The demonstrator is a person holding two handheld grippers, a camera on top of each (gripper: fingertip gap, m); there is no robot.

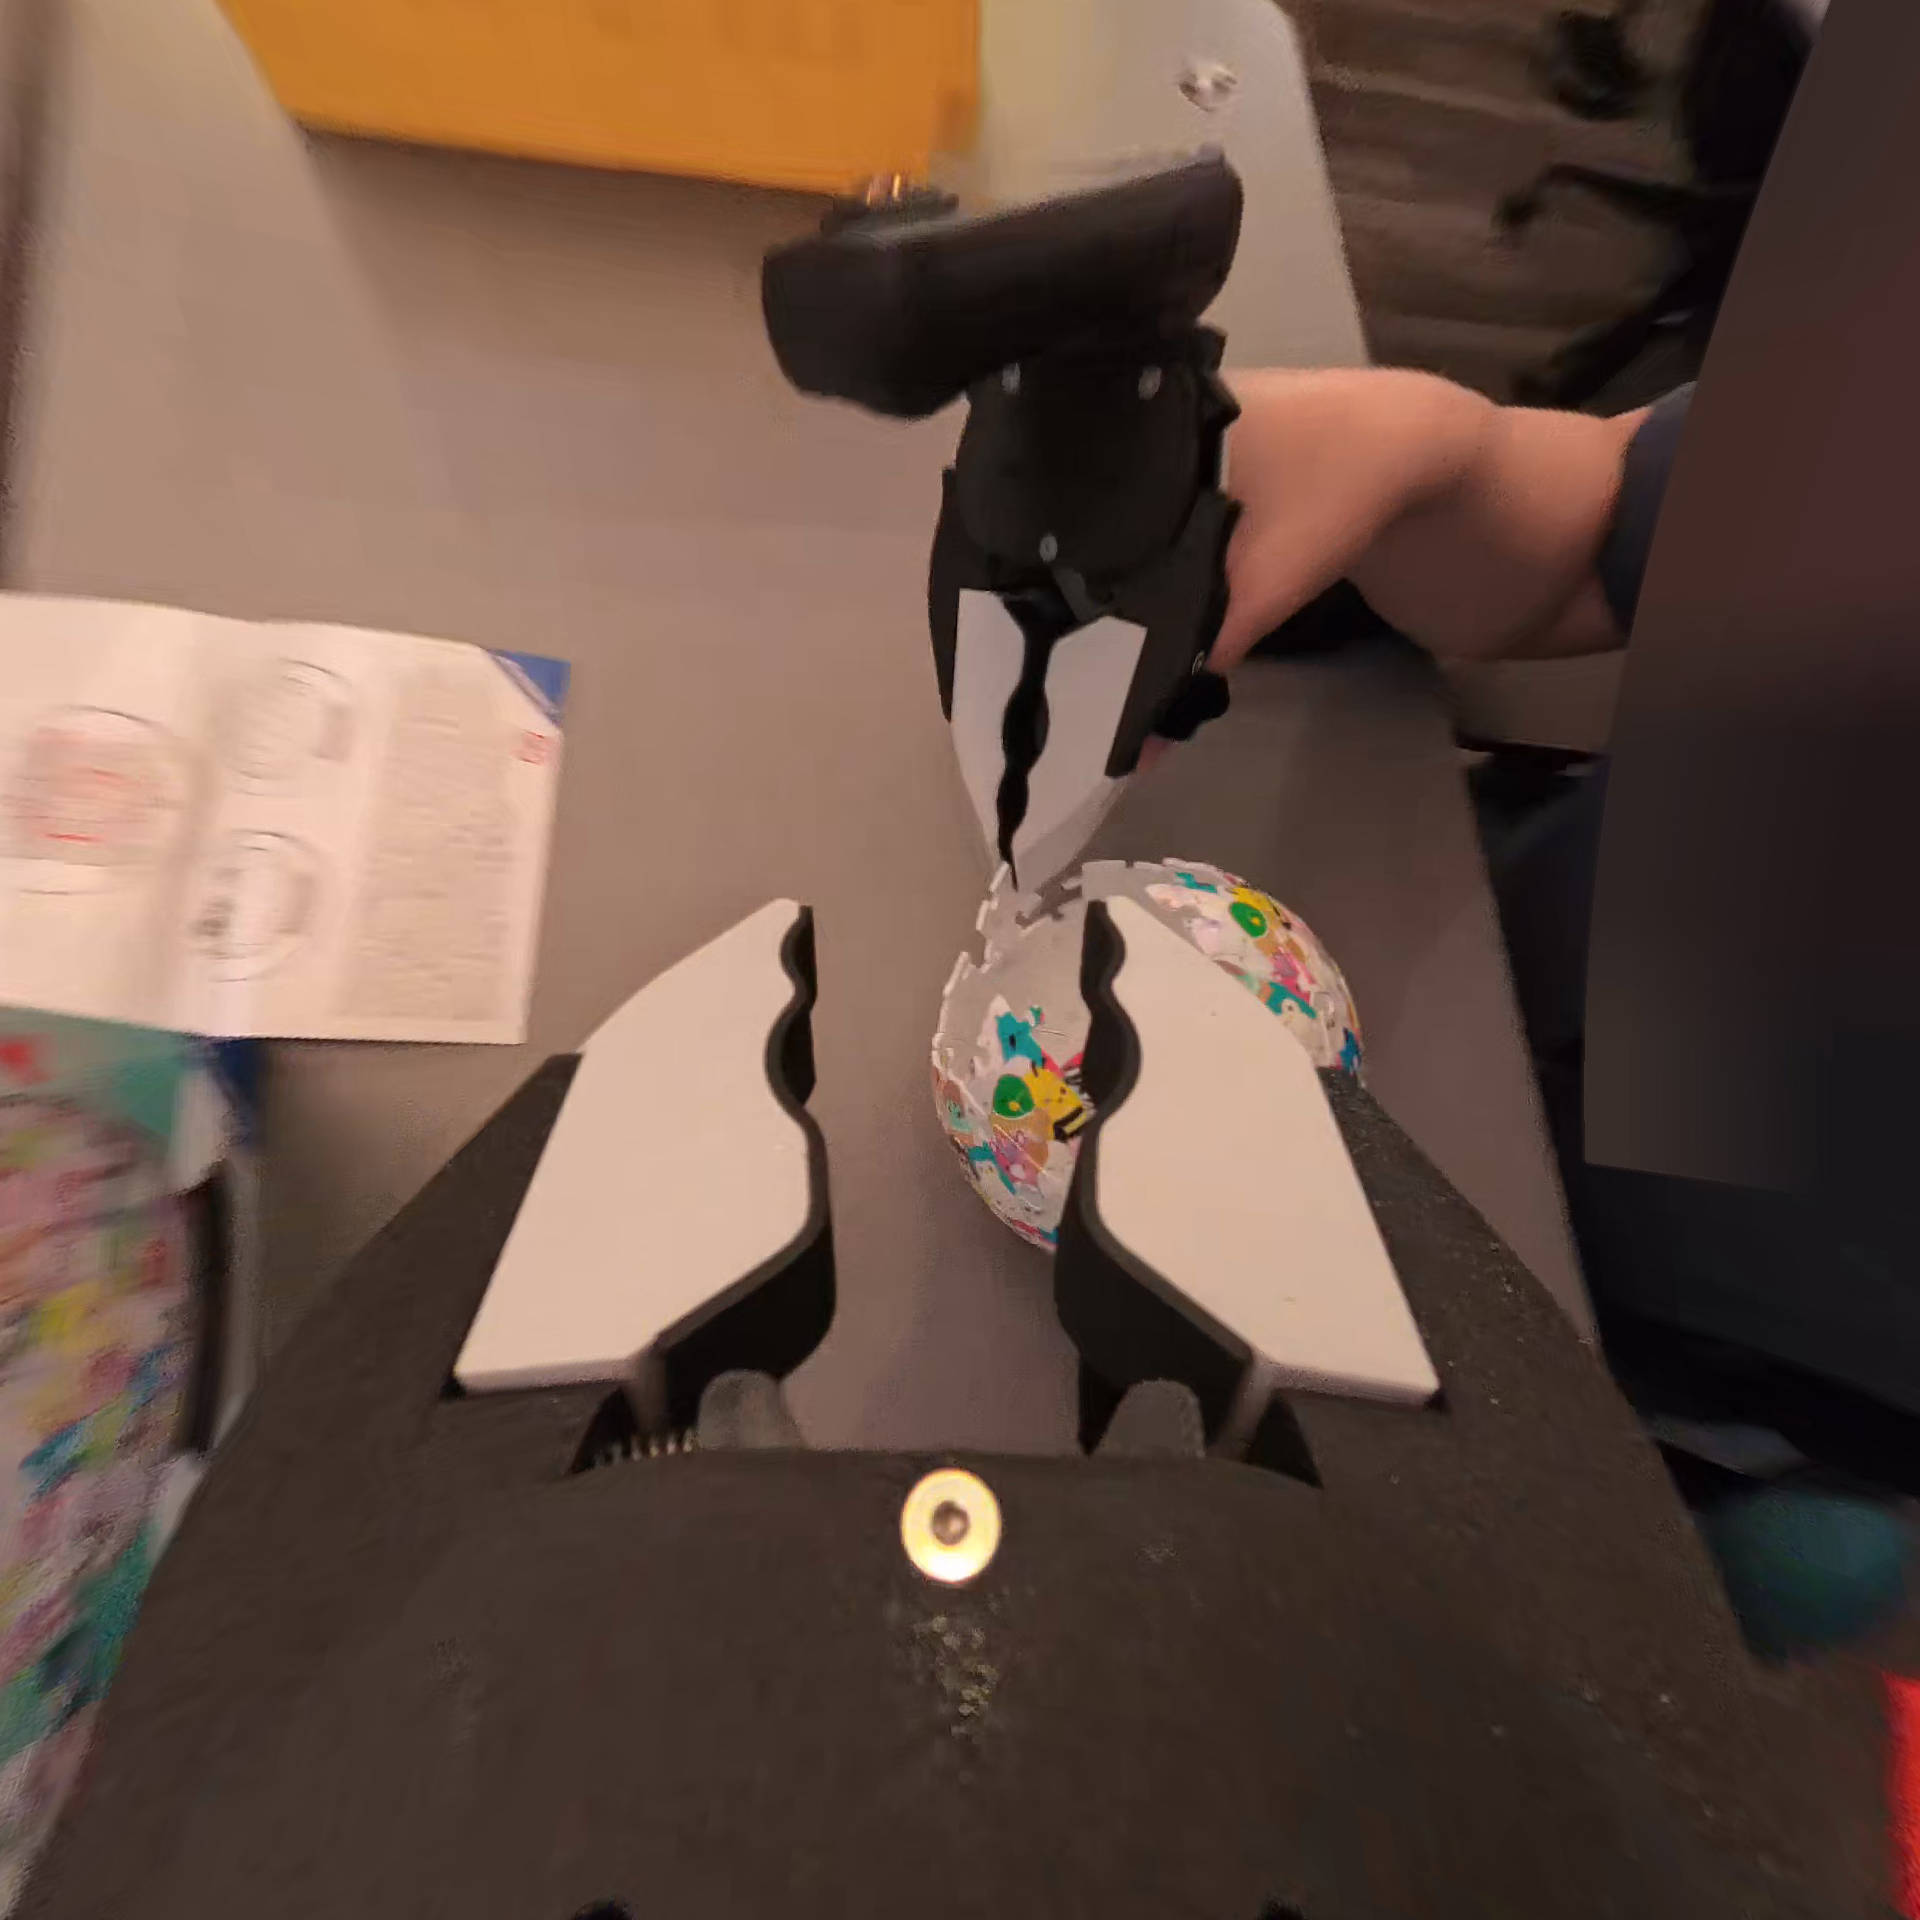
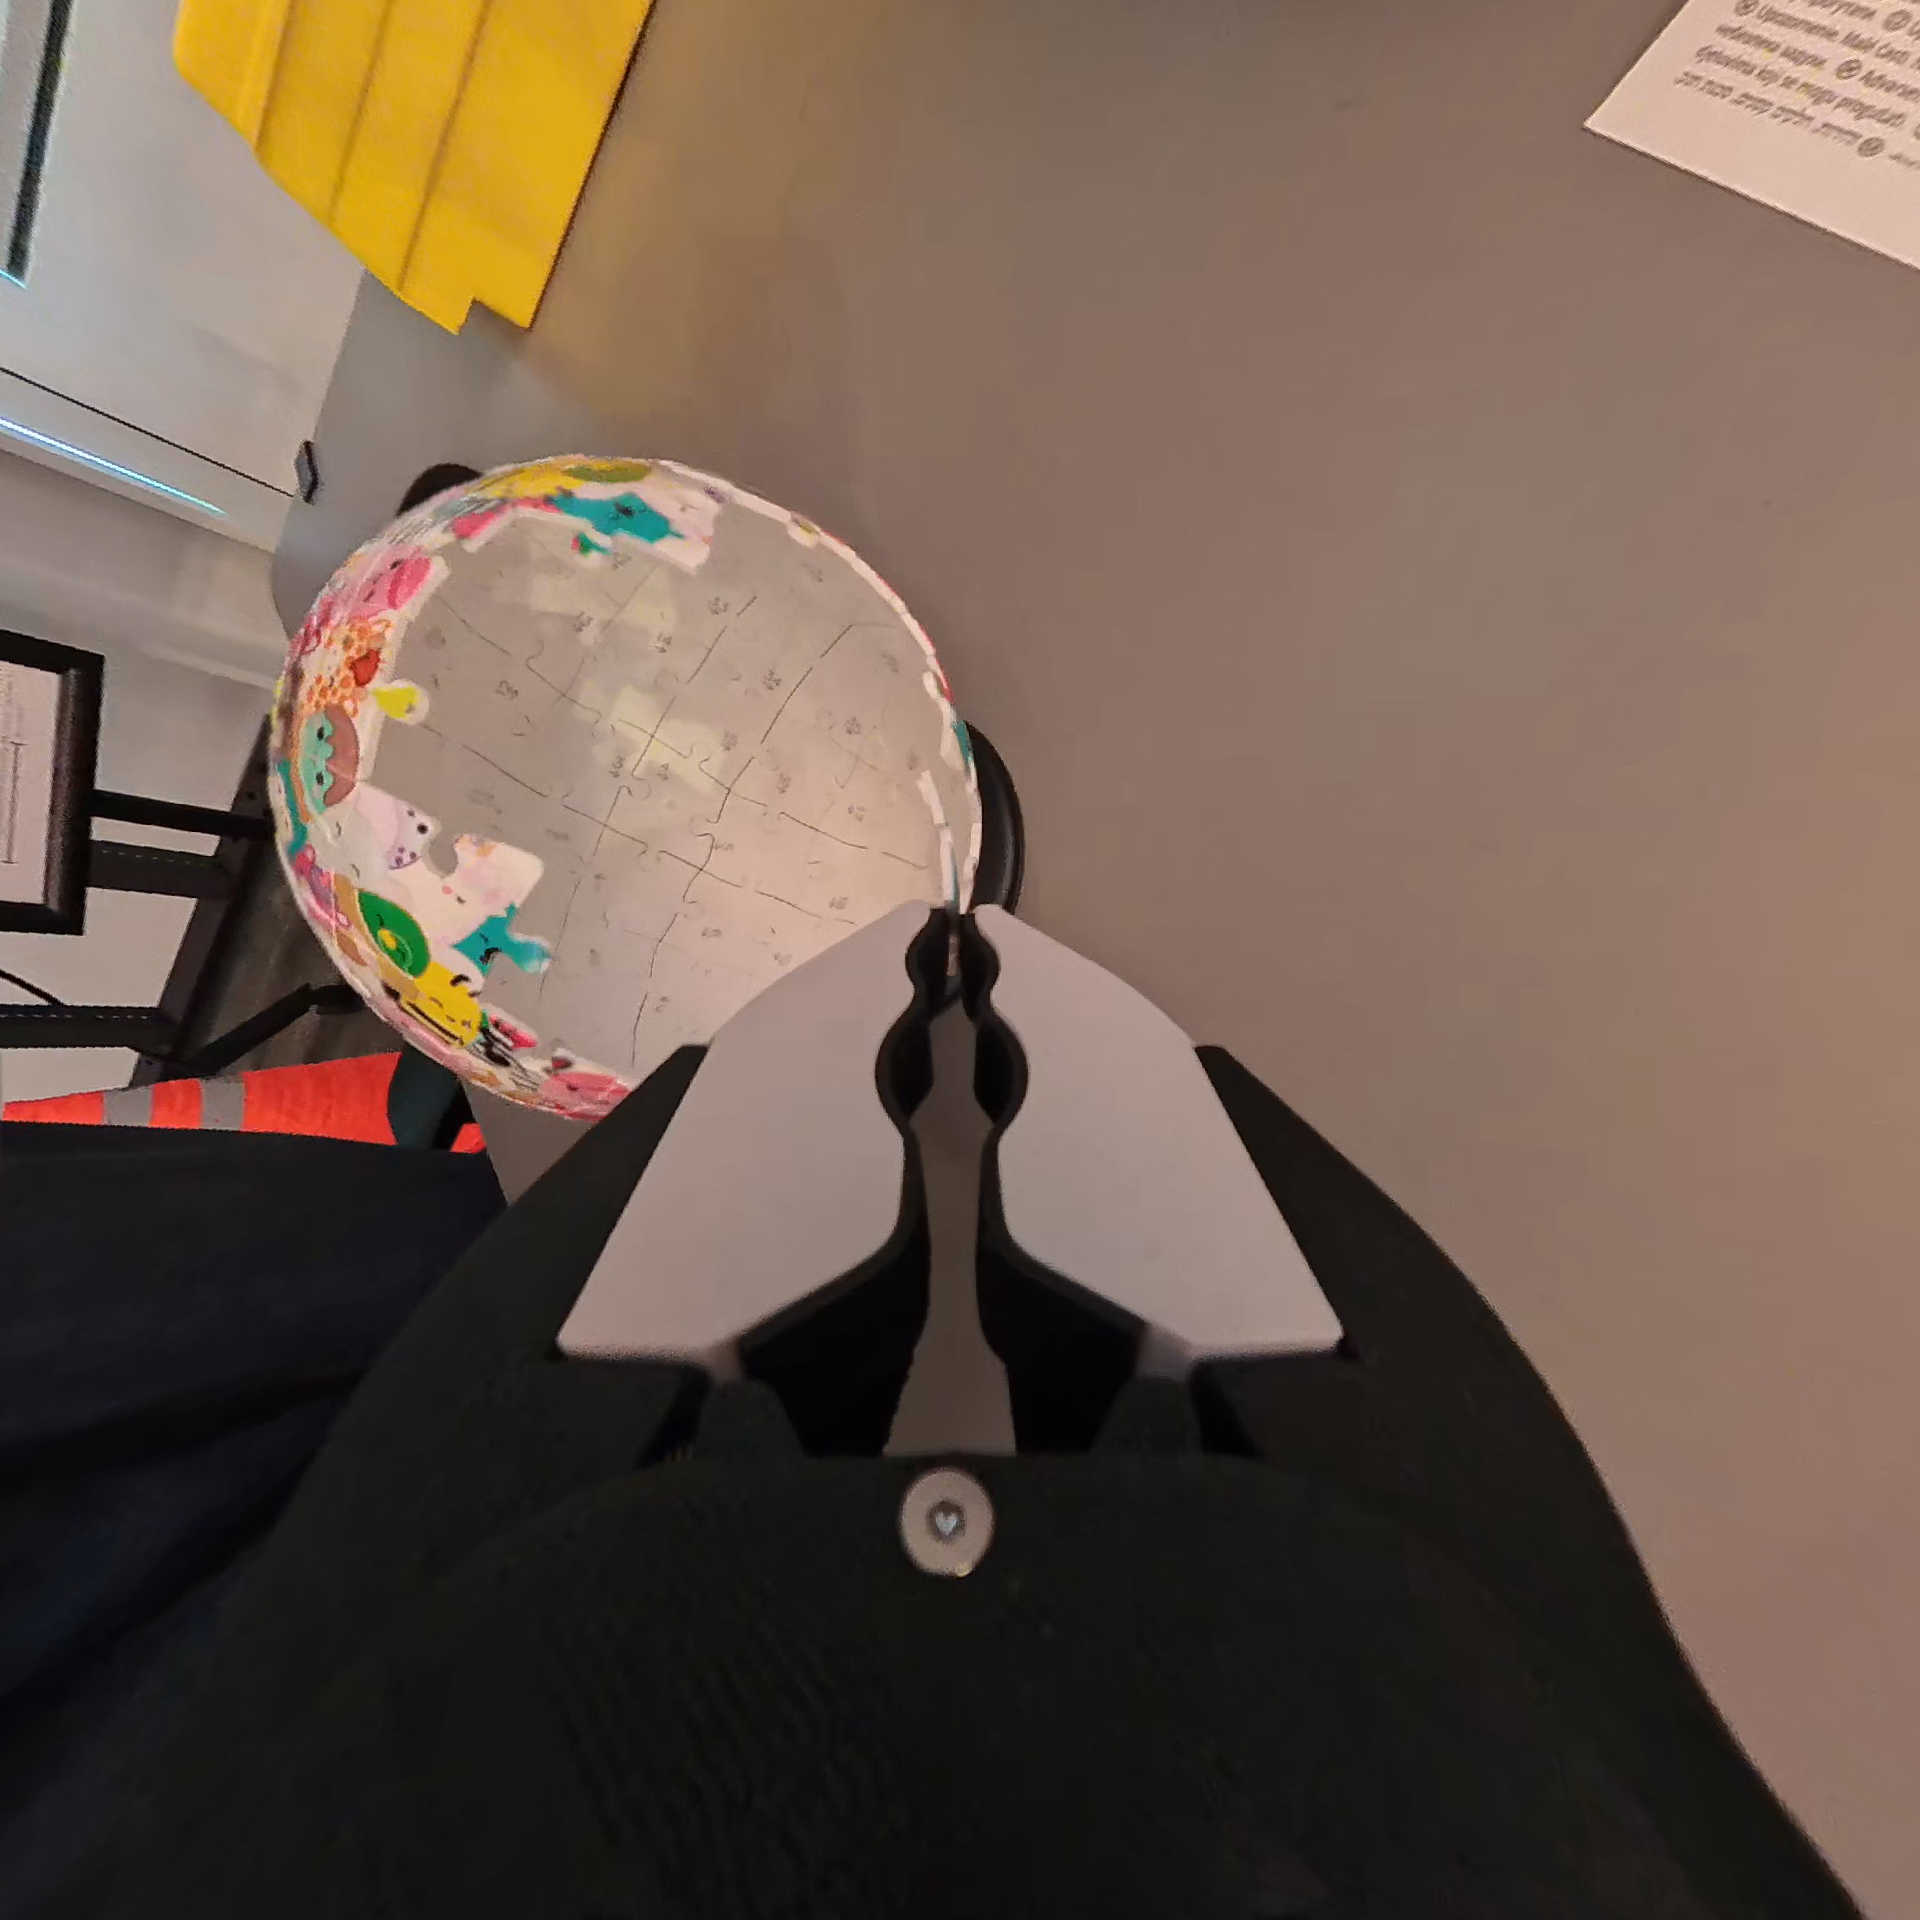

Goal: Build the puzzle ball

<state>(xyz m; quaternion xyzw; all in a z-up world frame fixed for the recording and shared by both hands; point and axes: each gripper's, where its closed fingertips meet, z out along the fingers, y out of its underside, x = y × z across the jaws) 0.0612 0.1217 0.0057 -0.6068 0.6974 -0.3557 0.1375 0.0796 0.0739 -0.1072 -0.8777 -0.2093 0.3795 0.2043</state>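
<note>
**Right wrist view: a half-built shell, pinched at its rim**

Right wrist view is showing the right gripper (image 2: 958, 925) with its jaws drawn nearly together, their tips pinching the thin edge of the puzzle ball (image 2: 623, 779). The ball is facing this camera with its open side: a pale, numbered inner surface crossed by joined seams, ringed by colourful printed pieces around the outside. From the left wrist view the same right gripper (image 1: 1023, 873) is reaching down from above, a hand (image 1: 1403, 520) behind it, its tips meeting the jagged upper edge of the ball (image 1: 1013, 1091).

The left gripper (image 1: 951, 935) is hovering with its jaws spread apart and nothing between them; the ball is lying partly behind the right-hand jaw, and I cannot tell whether that jaw is touching it. The ball looks to be resting on the grey desk (image 1: 520, 416) near its right edge, though the contact is hidden.

Judging by this, the task is roughly midway: a bowl-like portion is already locked together, while the remaining cap is still missing. No loose pieces are showing in either view.

Farther out, a folded instruction sheet (image 1: 260, 821) is lying to the left, a colourful box (image 1: 94, 1351) is sitting blurred at the lower left, and a yellow envelope (image 1: 623, 83) is resting at the far side.
</note>
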